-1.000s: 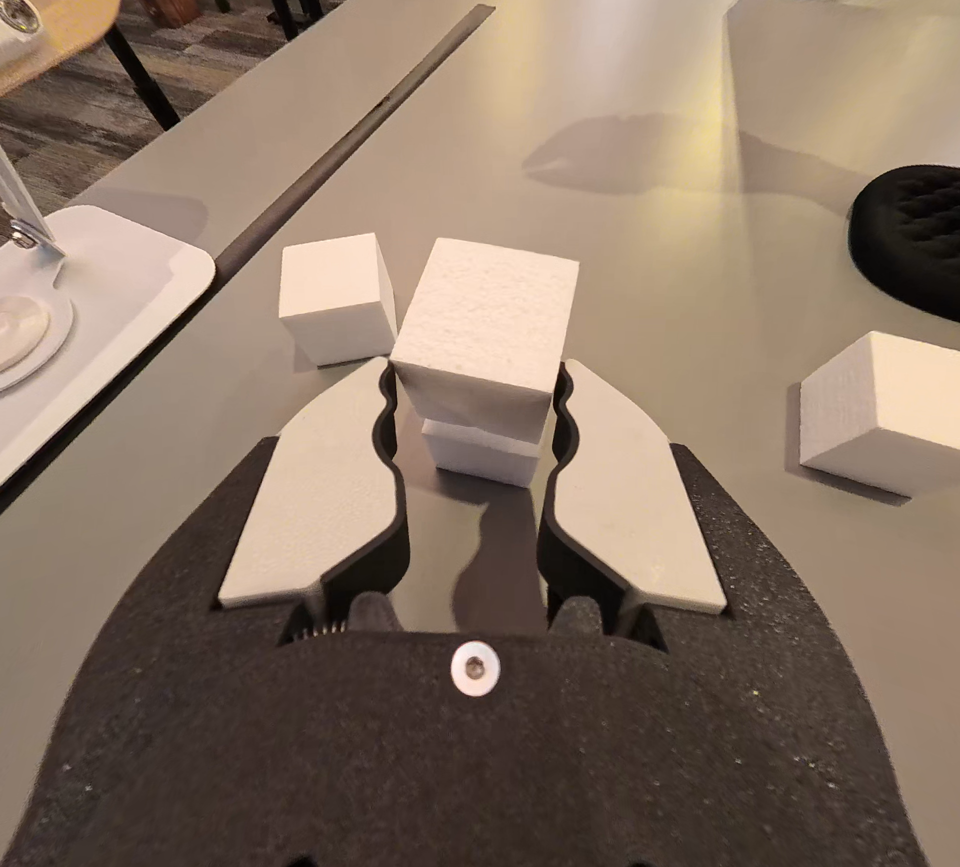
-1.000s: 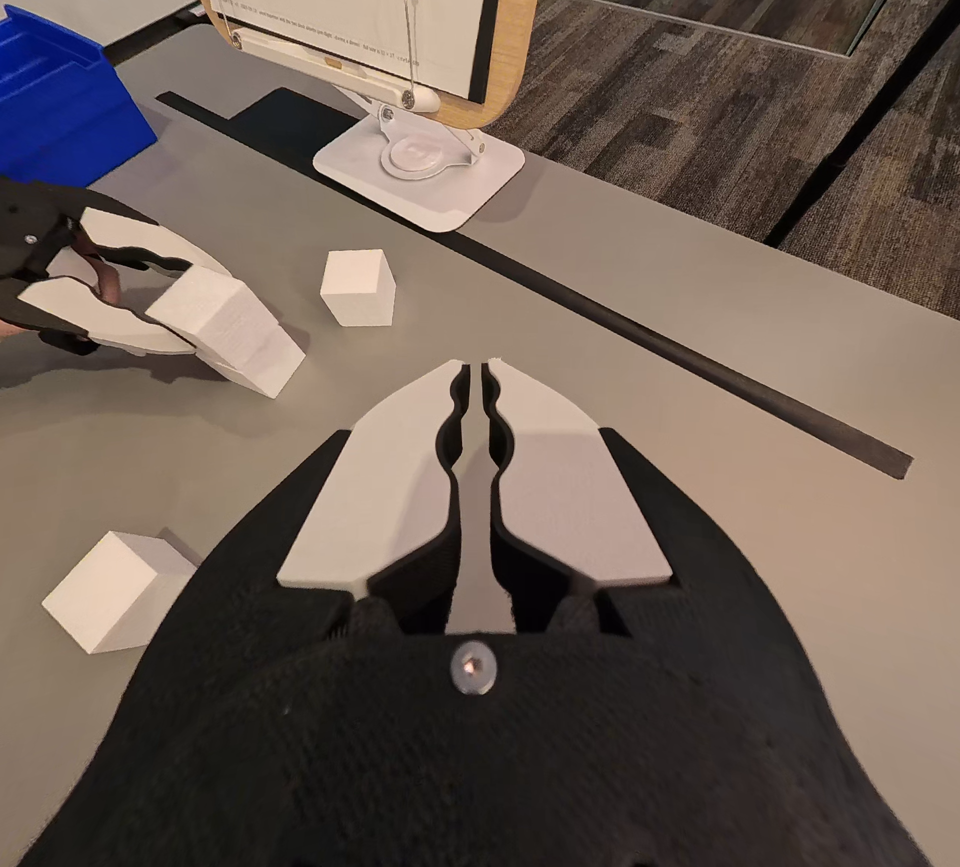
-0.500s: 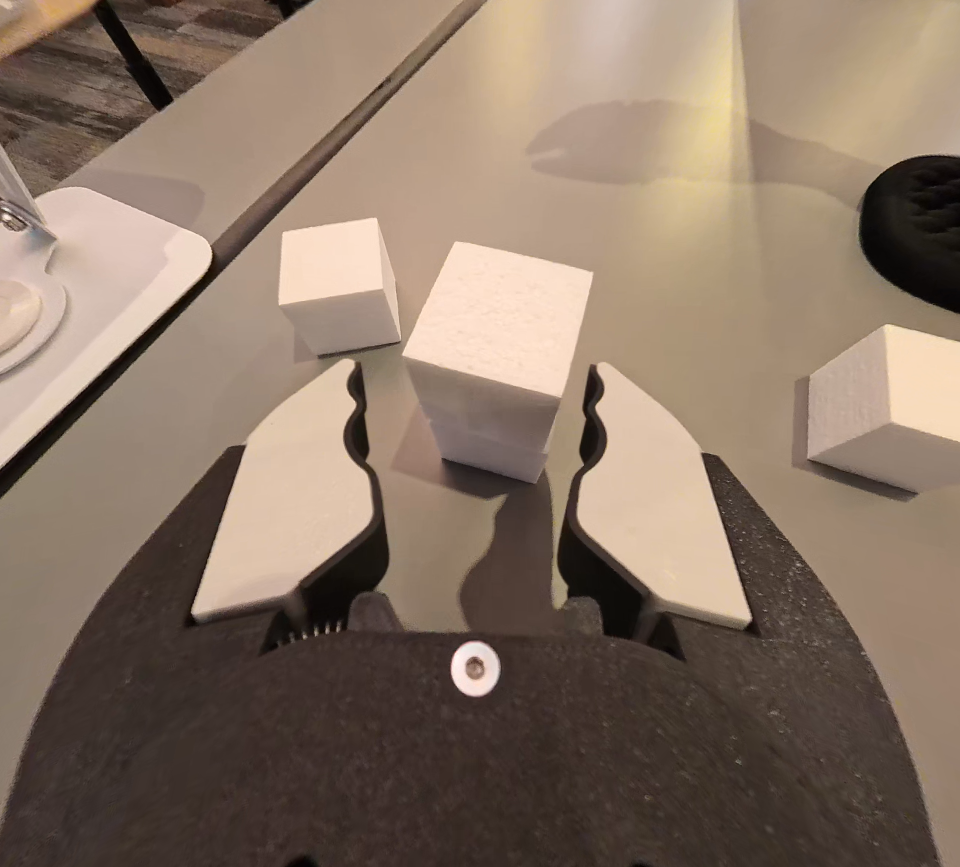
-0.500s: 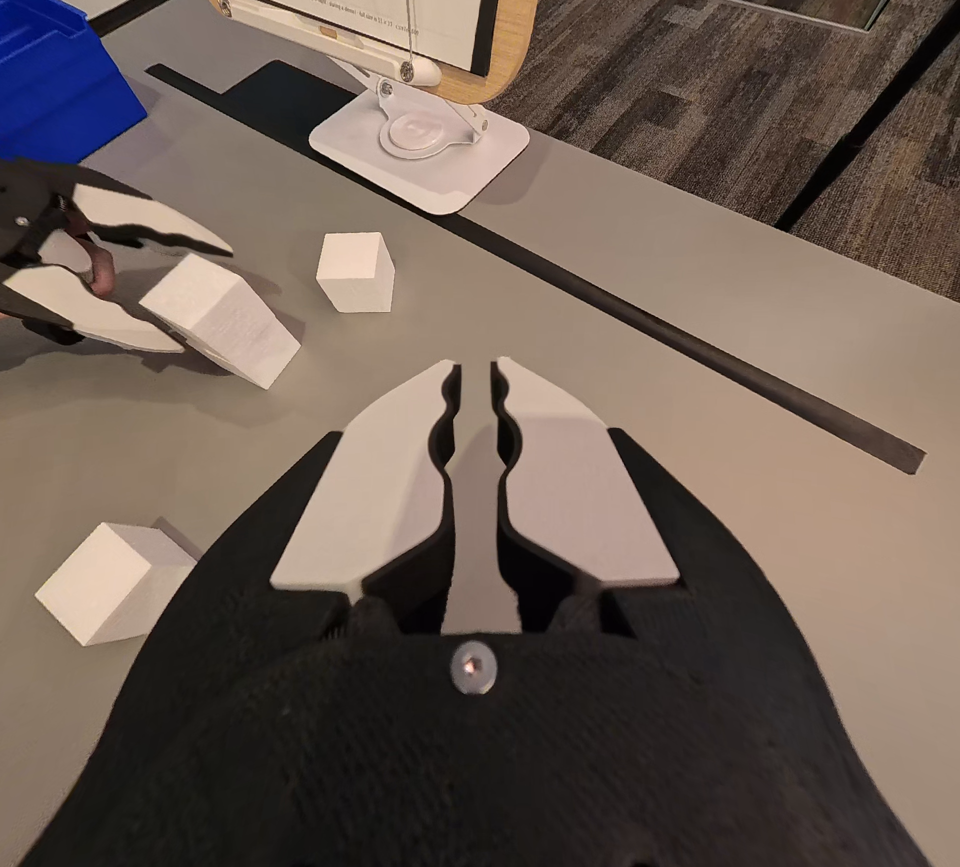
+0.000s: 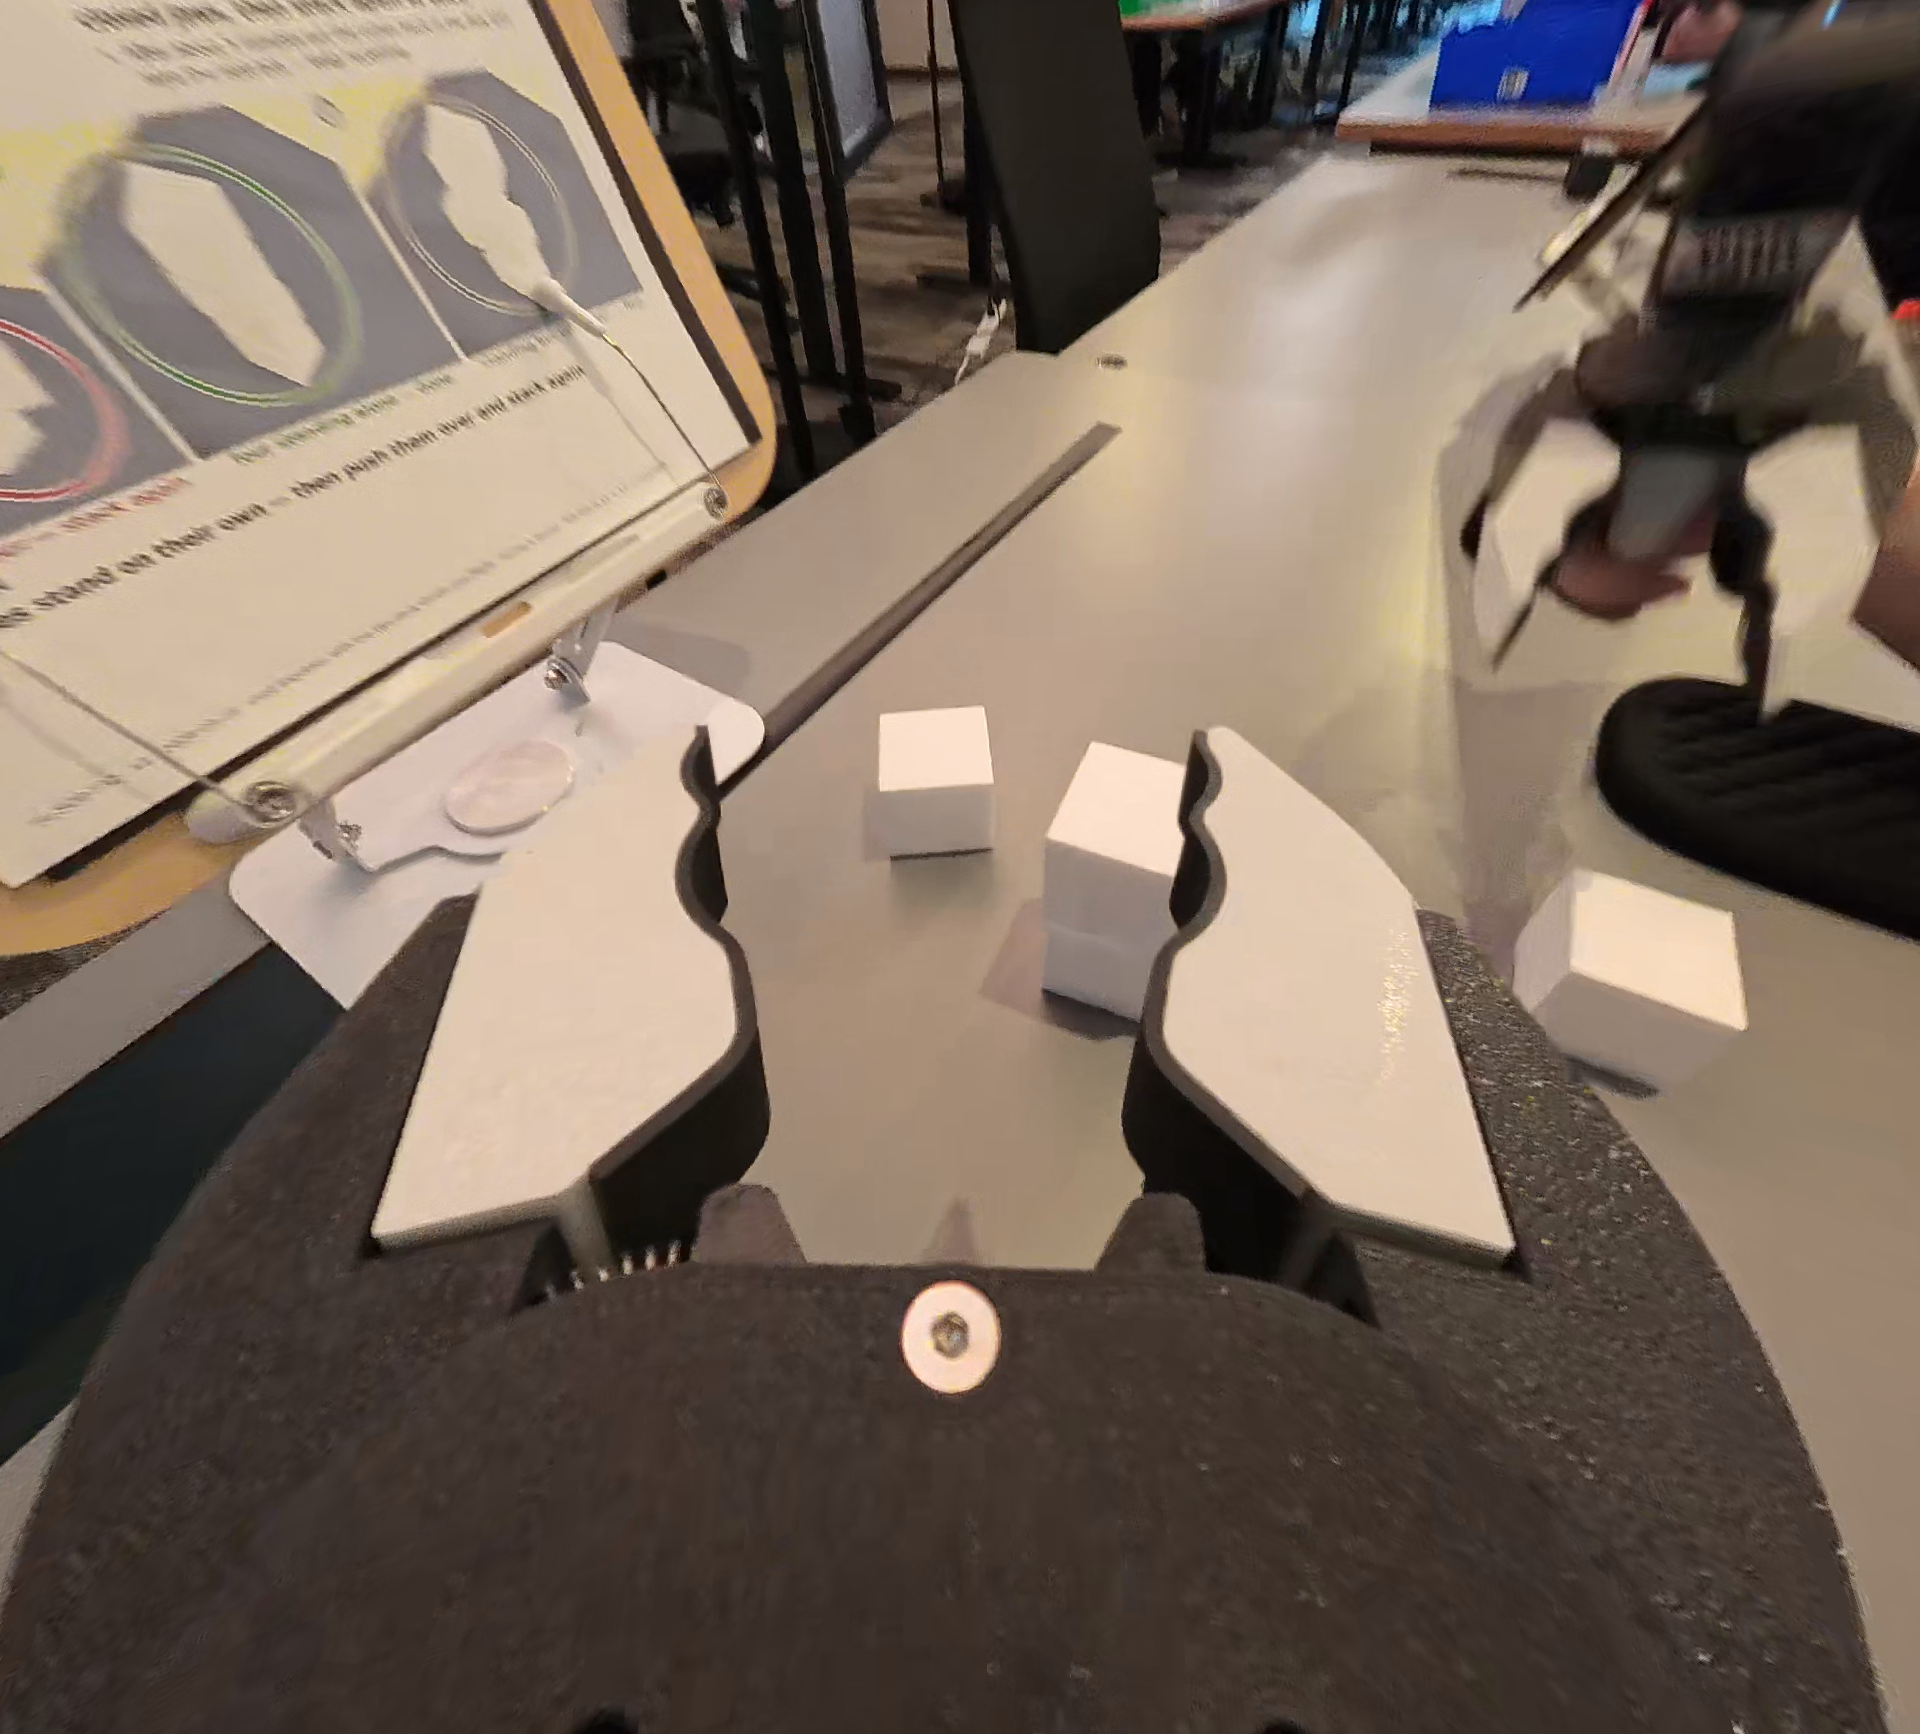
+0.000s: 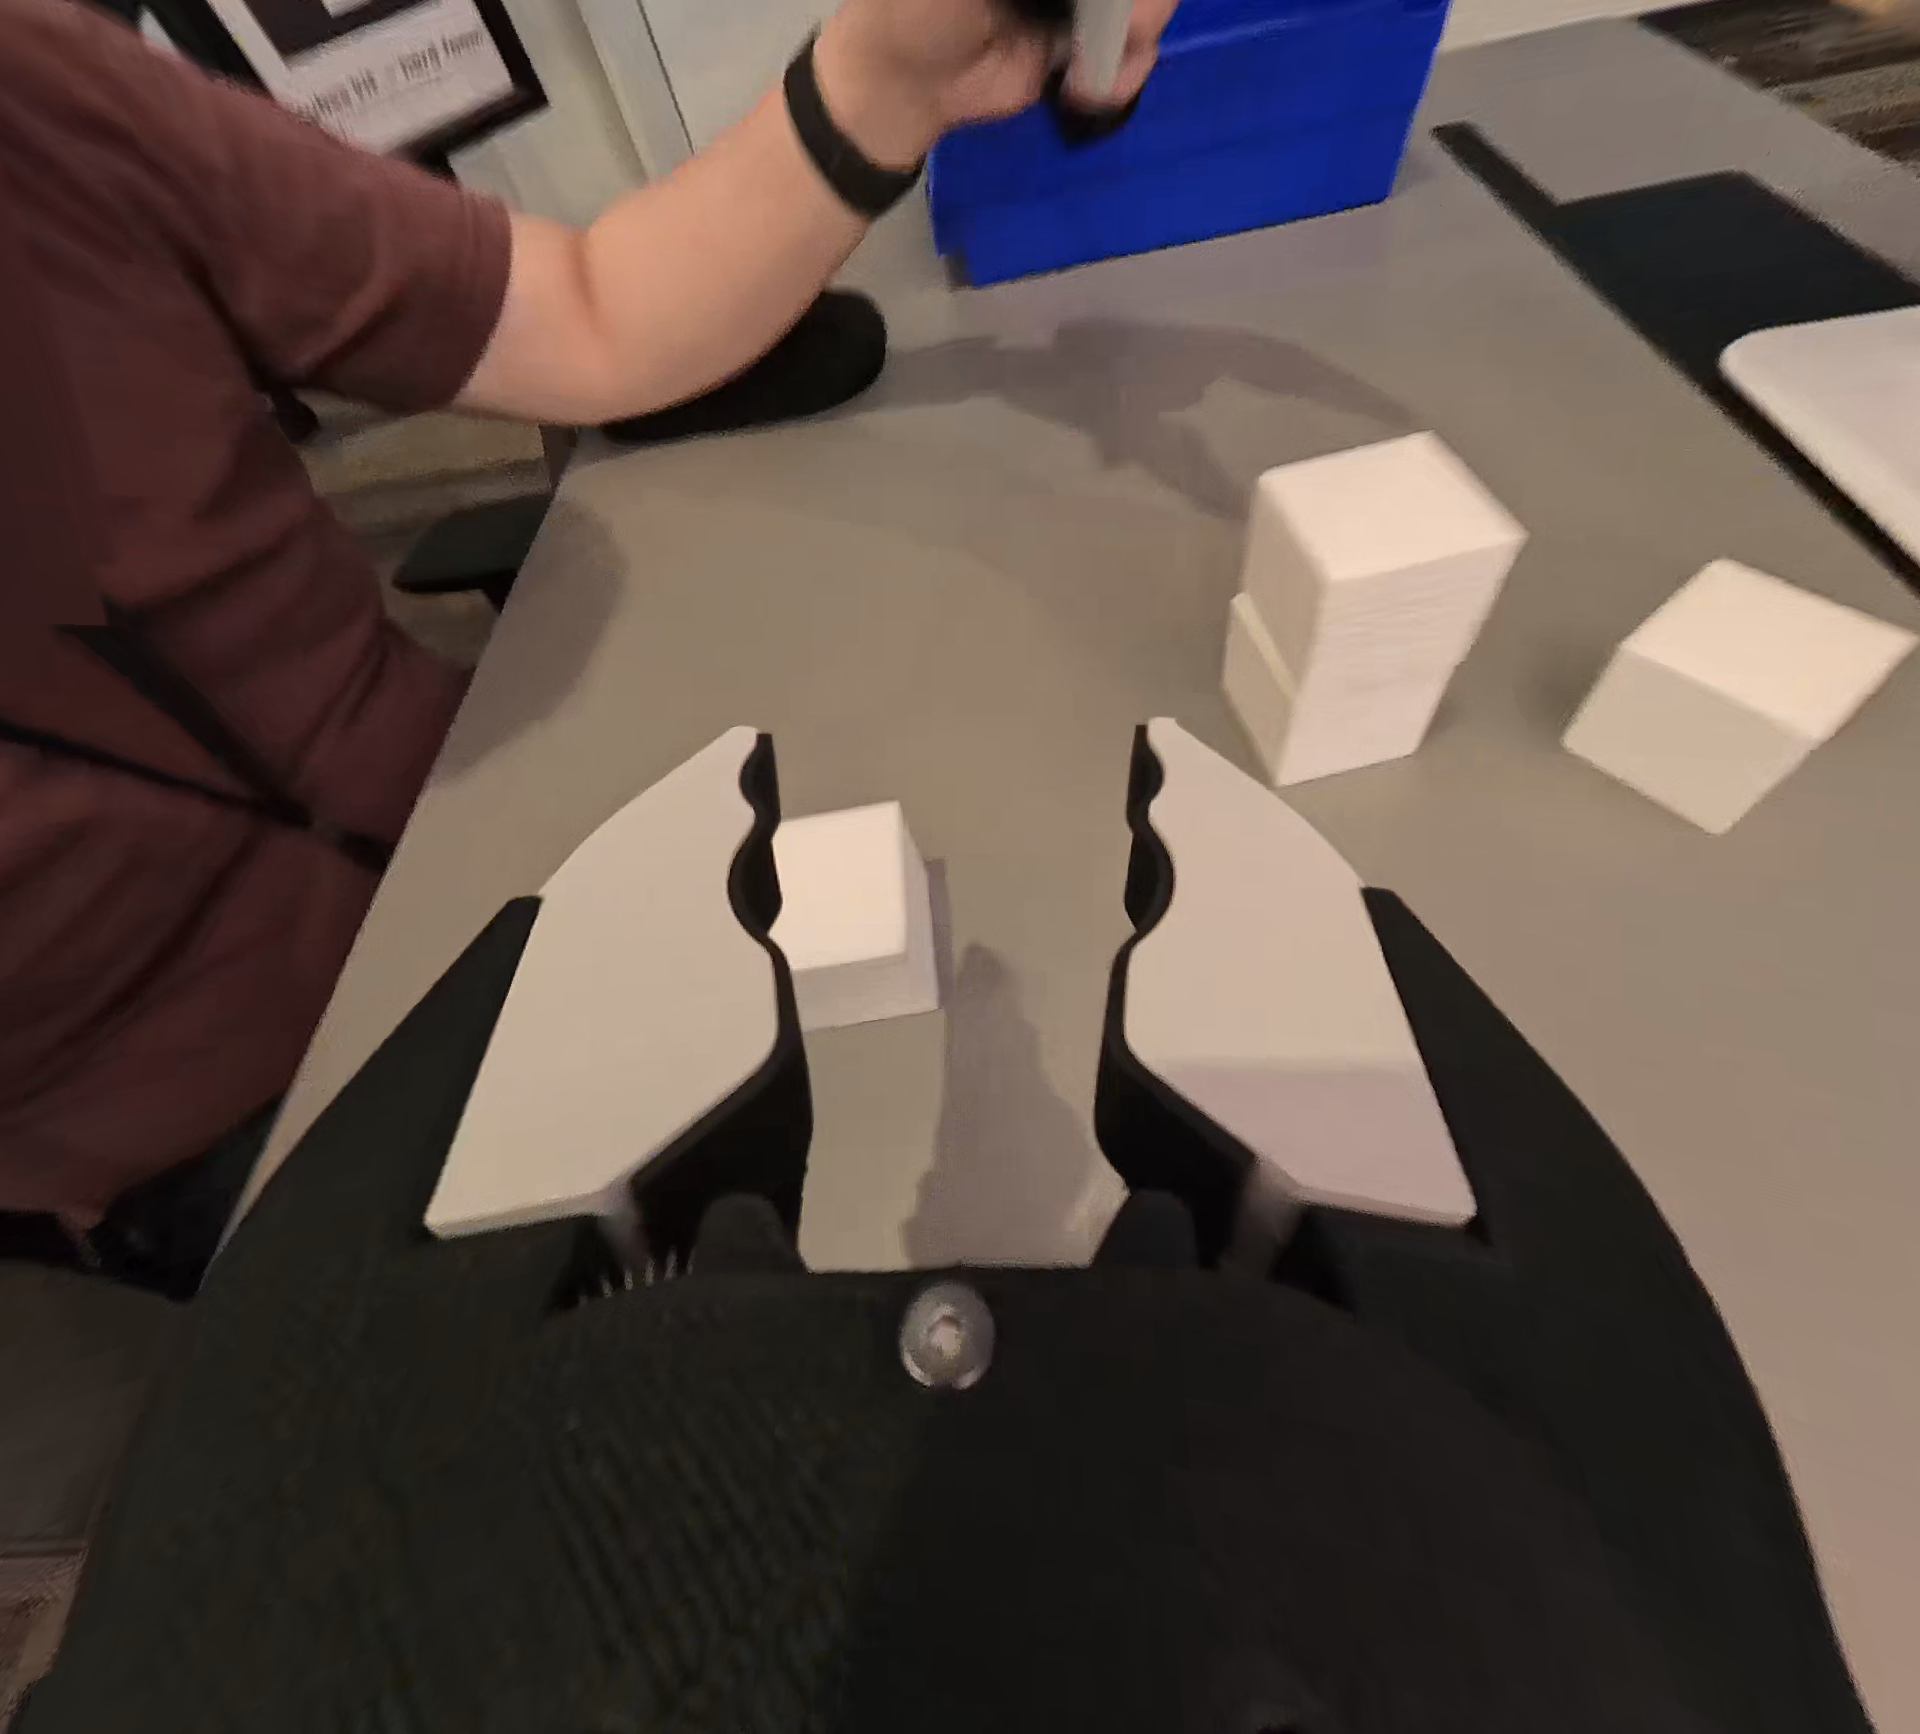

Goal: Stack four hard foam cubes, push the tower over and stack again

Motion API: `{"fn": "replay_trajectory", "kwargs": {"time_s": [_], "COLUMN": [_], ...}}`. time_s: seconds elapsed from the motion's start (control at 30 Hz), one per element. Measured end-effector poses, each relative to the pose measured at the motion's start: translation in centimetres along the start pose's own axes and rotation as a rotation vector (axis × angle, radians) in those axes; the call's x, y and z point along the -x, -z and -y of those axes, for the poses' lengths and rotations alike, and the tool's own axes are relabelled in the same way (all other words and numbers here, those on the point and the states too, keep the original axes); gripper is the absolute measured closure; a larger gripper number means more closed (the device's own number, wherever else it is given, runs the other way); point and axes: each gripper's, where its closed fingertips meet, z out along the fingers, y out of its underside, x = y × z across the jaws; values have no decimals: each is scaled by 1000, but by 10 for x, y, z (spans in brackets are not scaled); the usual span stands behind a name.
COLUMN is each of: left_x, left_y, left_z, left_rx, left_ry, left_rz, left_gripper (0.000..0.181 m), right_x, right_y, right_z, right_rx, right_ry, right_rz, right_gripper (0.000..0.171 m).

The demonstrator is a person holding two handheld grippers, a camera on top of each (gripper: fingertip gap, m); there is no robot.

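Note:
Several white foam cubes lie on the grey table (image 5: 1299,396). One cube (image 5: 1112,827) sits on another cube (image 5: 1091,967), slightly offset; this stack also shows in the right wrist view (image 6: 1361,583). My left gripper (image 5: 951,749) is open and empty, raised and back from the stack. A single cube (image 5: 933,780) stands behind it, and shows in the right wrist view (image 6: 1725,687). My right gripper (image 6: 951,739) is open over a fourth cube (image 6: 847,915), which lies between the fingers near the left one. That cube also shows in the left wrist view (image 5: 1631,967).
An instruction board on a white stand (image 5: 499,801) stands at the table's far left. A black round pad (image 5: 1766,801) lies right of the cubes. A blue bin (image 6: 1195,115) sits at the table's end. A person's arm (image 6: 644,313) reaches over the table.
My left gripper opened, left its cube on top of another, then pulled back and up. My right gripper opened from shut and swung over to the lone cube.

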Motion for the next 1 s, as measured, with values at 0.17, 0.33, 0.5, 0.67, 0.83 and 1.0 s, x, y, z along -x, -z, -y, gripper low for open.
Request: {"fn": "replay_trajectory", "kwargs": {"time_s": [0.17,0.33,0.5,0.67,0.83,1.0], "left_x": [7,9,7,8,8,12], "left_y": [22,32,31,31,29,27], "left_z": [22,29,25,26,23,13], "left_rx": [-97,-133,-90,-88,-79,-41], "left_ry": [39,16,1,4,16,10], "left_rz": [-1,26,32,35,27,43], "left_gripper": [99,101,98,97,98,98], "right_x": [32,34,33,24,-12,-63], "right_y": [-36,-54,-53,-43,-28,-33], "right_z": [-59,-91,-90,-63,44,105], "right_rx": [161,270,264,246,89,-39], "right_ry": [81,87,83,116,195,185], "right_rz": [-25,-60,-60,-61,-99,-113], "right_gripper": [99,93,113,113,113,113]}}
